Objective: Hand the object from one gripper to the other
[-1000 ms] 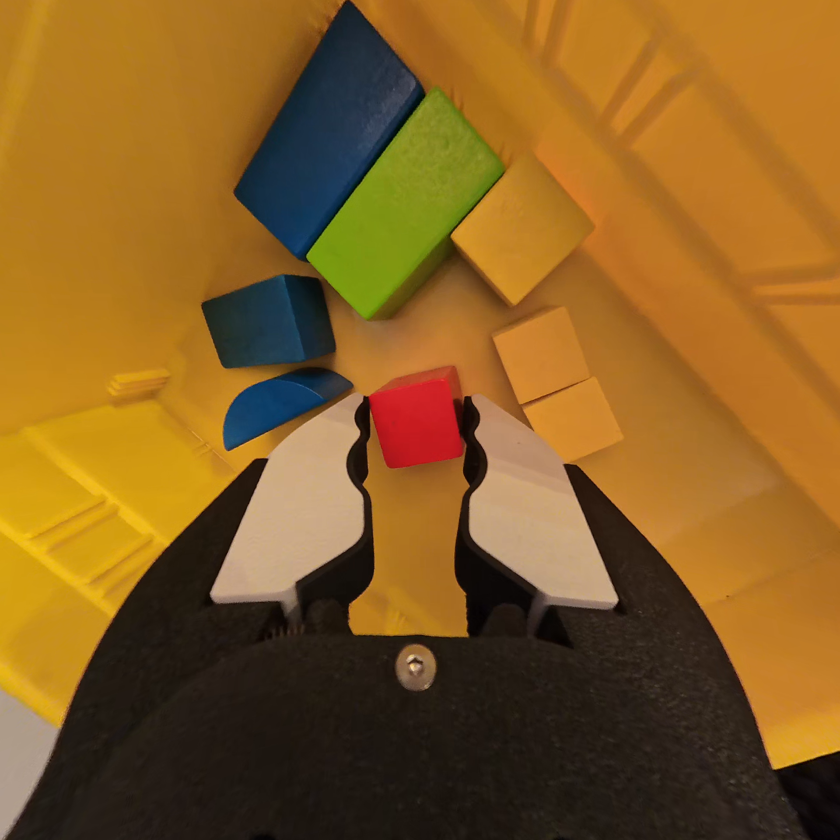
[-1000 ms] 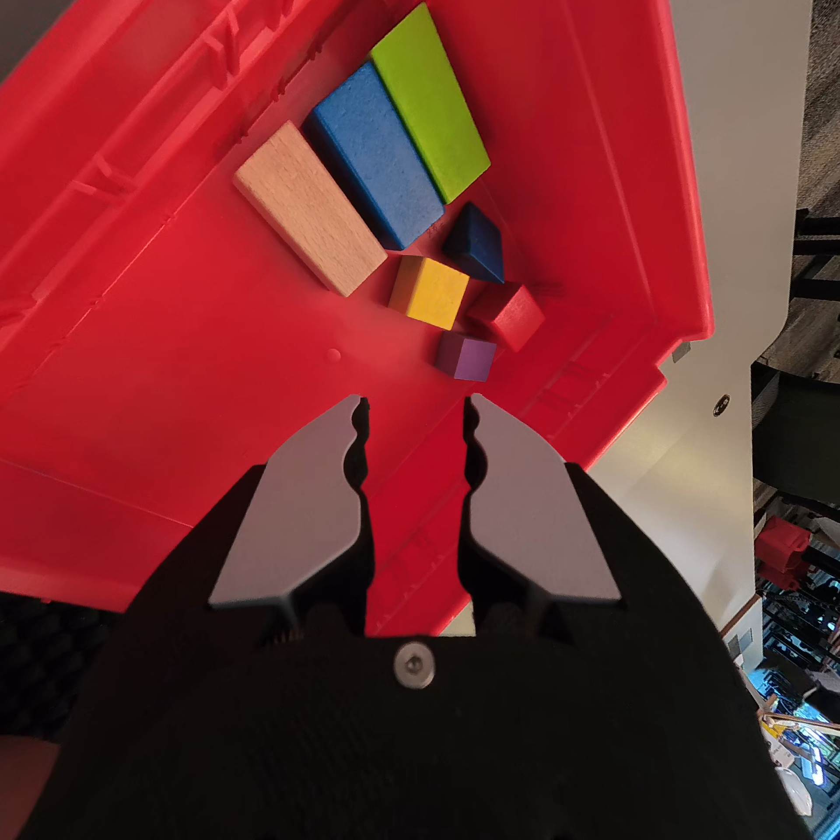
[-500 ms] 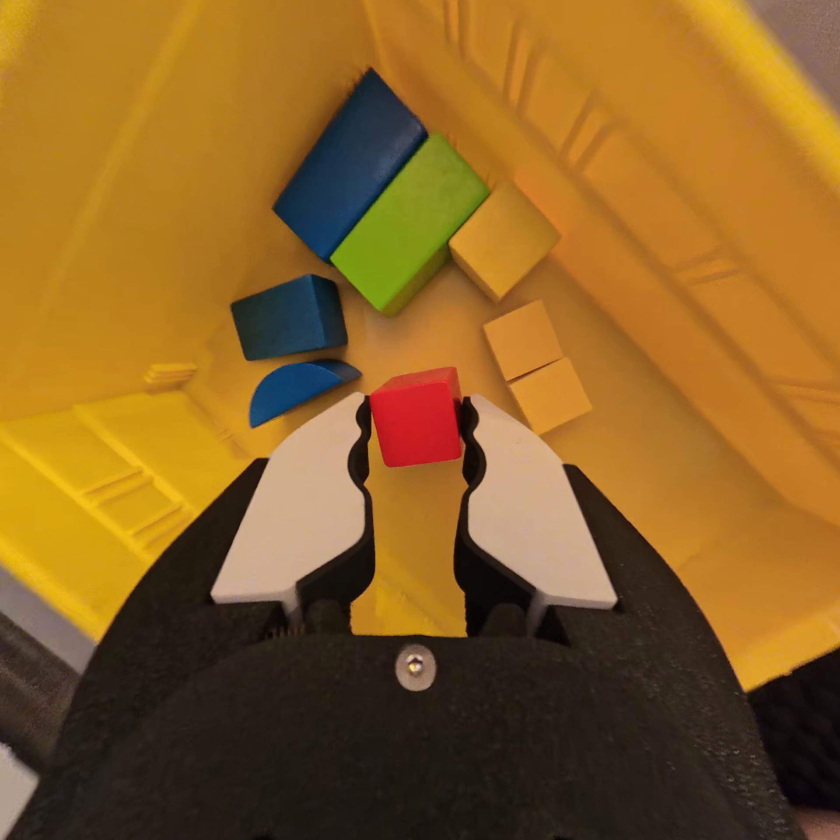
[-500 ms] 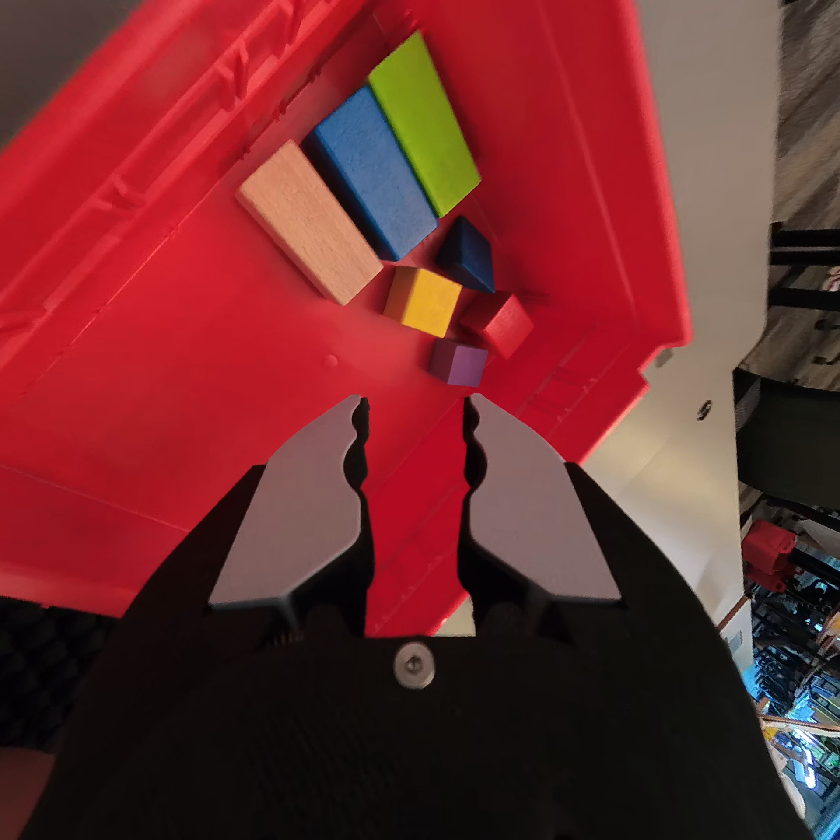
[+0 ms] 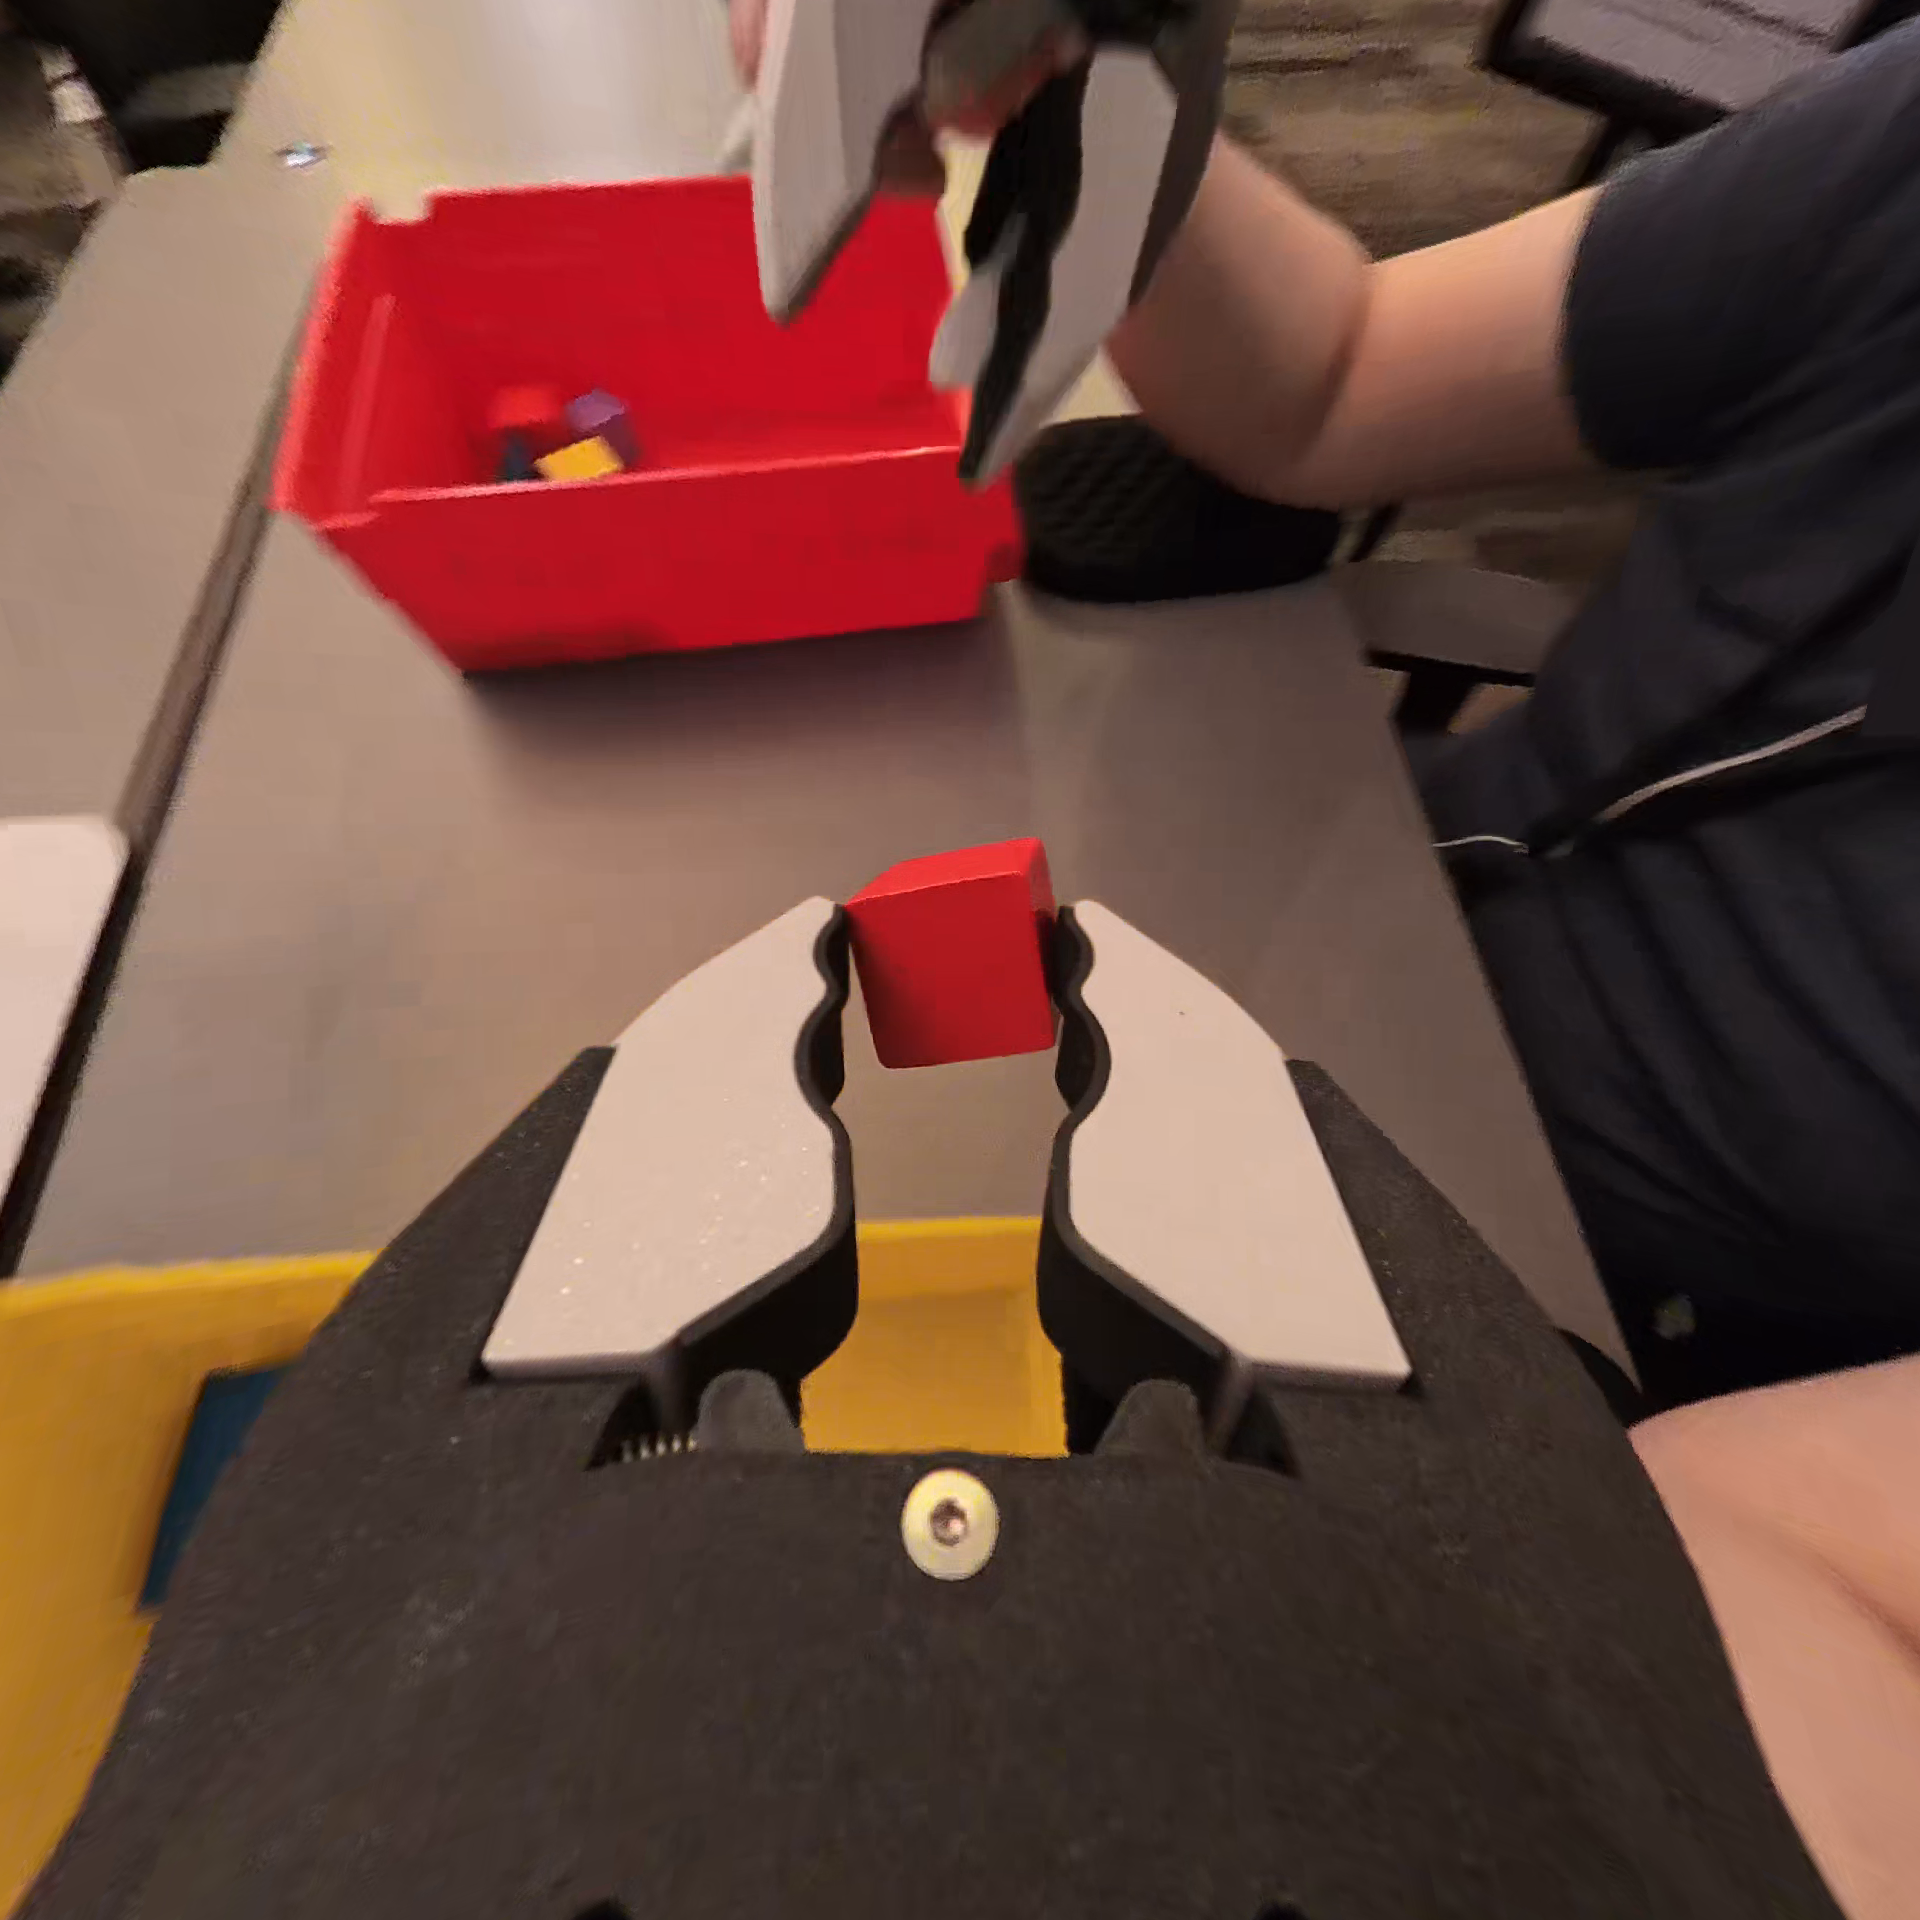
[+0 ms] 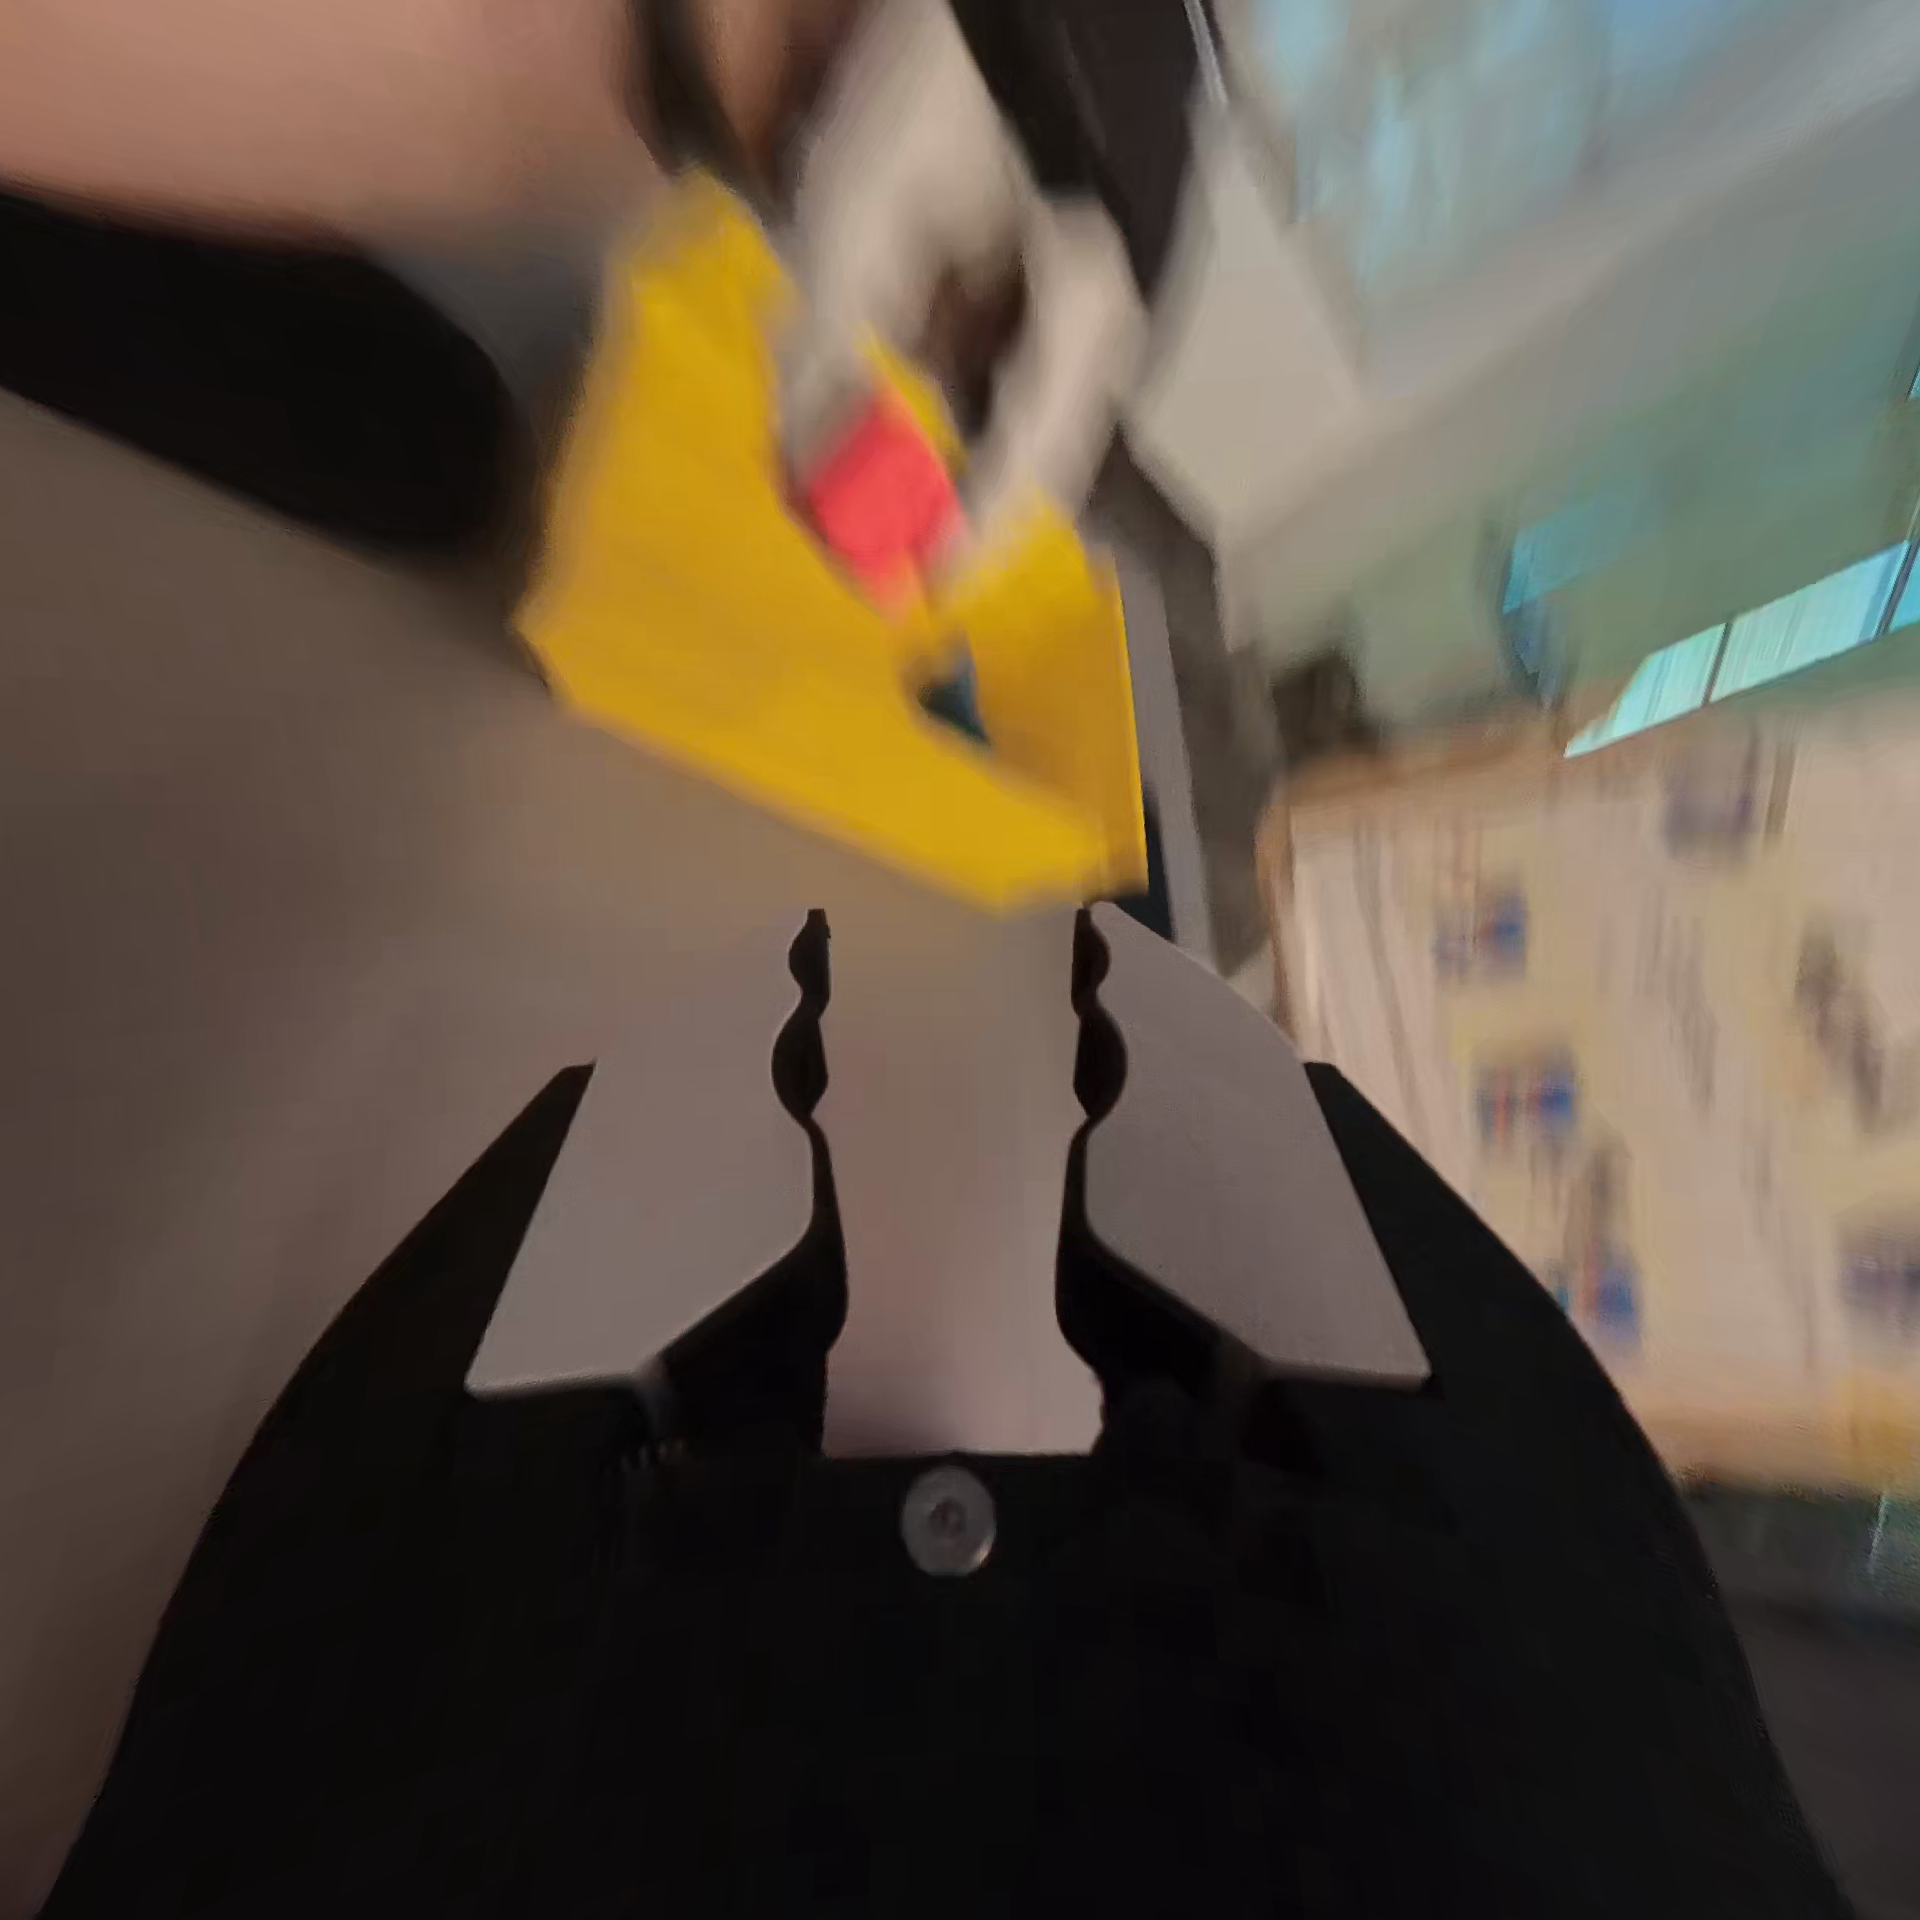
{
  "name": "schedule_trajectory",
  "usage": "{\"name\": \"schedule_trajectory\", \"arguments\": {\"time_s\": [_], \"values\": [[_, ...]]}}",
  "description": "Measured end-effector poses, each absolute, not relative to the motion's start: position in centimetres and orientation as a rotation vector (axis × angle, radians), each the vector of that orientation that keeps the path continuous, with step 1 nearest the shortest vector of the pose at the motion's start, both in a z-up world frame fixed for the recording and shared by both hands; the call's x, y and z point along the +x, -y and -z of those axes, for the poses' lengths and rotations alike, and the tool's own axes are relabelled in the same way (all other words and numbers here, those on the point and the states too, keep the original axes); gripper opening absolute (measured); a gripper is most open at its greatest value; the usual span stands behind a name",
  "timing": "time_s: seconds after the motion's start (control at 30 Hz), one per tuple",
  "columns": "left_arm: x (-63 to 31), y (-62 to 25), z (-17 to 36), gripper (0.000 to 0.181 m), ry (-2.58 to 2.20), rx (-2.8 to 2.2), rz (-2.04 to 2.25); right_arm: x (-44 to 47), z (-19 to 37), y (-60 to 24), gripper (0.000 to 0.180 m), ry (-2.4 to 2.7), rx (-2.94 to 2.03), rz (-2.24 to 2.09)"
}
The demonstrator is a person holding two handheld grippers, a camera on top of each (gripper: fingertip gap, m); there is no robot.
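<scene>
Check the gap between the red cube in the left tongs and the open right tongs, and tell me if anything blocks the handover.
Nothing visible blocks it. The left tongs hold the red cube above the dark table. The right tongs hang open farther off, over the red bin, with only open air between them and the cube.

The left wrist view looks level across the dark grey table (image 5: 644, 831) toward the red plastic bin (image 5: 665, 561), while the blurred right wrist view faces back, both catching the yellow plastic bin (image 6: 727, 665).

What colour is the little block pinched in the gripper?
Red; the block shows best in the left wrist view.
</scene>
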State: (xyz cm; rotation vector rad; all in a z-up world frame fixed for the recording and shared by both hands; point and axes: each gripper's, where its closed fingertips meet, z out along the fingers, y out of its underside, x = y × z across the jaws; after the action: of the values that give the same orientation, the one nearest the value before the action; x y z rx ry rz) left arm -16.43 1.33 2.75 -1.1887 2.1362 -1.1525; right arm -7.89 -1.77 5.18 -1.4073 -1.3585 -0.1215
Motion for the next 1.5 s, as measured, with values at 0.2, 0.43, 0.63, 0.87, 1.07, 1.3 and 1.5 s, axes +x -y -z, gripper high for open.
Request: {"name": "schedule_trajectory", "arguments": {"time_s": [0.2,0.43,0.63,0.87,1.07,1.3,1.5], "values": [[-16.3,3.0,-1.2,0.037,-2.368,-1.024,1.21,-15.7,-3.9,4.0,0.051,1.53,-1.116,0.245],[-16.1,5.1,-0.5,0.037,-2.465,-0.964,1.239,-17.4,-1.9,4.3,0.055,1.619,-1.089,0.32],[-16.0,5.9,0.2,0.037,-2.519,-0.941,1.21,-17.4,-1.0,4.1,0.046,1.652,-1.098,0.33],[-15.8,5.6,0.2,0.037,-2.502,-0.958,1.204,-17.3,-0.6,4.0,0.035,1.669,-1.102,0.343],[-15.8,4.0,-0.1,0.078,-2.428,-1.031,1.125,-16.4,-1.3,4.0,0.035,1.648,-1.141,0.322],[-17.6,0.4,-4.8,0.067,-2.11,-1.063,1.23,-1.3,-4.7,1.9,0.035,1.262,-1.718,0.318],[-18.0,-1.1,-4.9,0.064,-2.052,-1.11,1.173,16.9,3.8,4.0,0.035,0.432,-2.626,0.188]]}}
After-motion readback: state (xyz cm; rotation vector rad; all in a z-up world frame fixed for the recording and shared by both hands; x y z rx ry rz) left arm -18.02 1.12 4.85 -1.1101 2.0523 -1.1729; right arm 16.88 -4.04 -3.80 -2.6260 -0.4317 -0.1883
